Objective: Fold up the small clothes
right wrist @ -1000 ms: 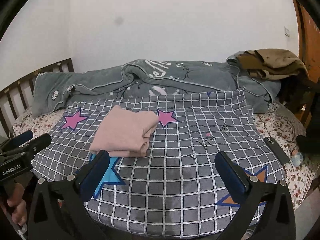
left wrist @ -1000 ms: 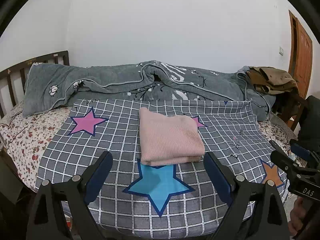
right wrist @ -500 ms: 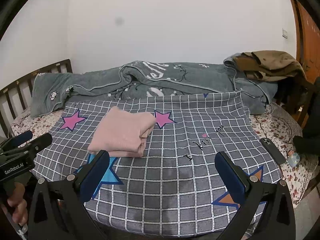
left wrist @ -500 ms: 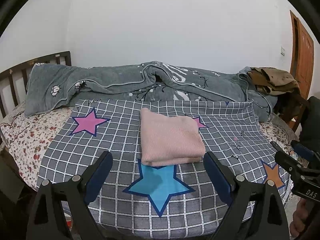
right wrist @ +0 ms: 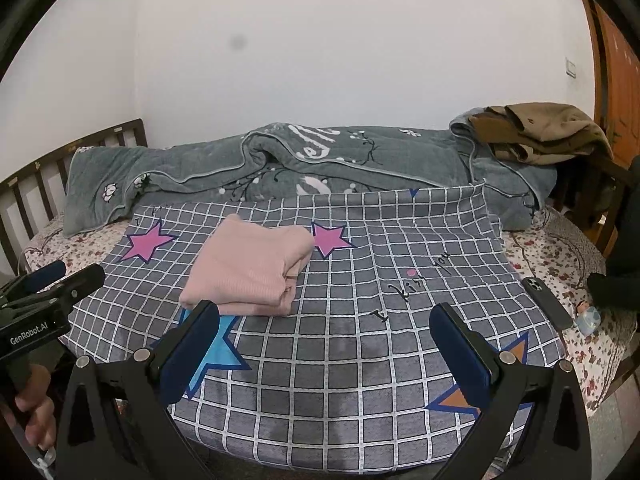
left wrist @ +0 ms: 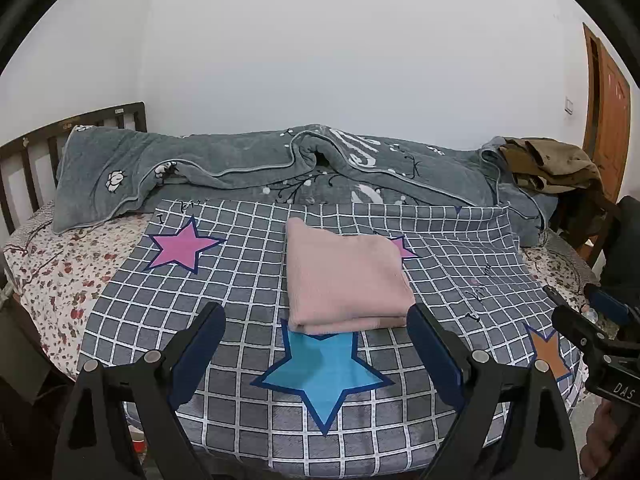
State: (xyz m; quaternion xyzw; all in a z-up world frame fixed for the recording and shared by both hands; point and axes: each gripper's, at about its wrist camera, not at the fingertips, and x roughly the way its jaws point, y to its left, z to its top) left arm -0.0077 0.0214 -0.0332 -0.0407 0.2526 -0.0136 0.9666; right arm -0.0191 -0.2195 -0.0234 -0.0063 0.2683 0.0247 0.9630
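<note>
A pink knitted garment lies folded into a neat rectangle on the grey checked sheet with stars. It also shows in the right wrist view, left of centre. My left gripper is open and empty, held back just in front of the garment's near edge. My right gripper is open and empty, to the right of the garment over the checked sheet. Neither touches the cloth.
A crumpled grey blanket lies along the wall behind. Brown clothes are piled at the back right. A phone and a small bottle lie on the floral mattress at right. A wooden headboard stands at left.
Both grippers have drifted slightly back and up from the bed. The folded pink garment has not moved.
</note>
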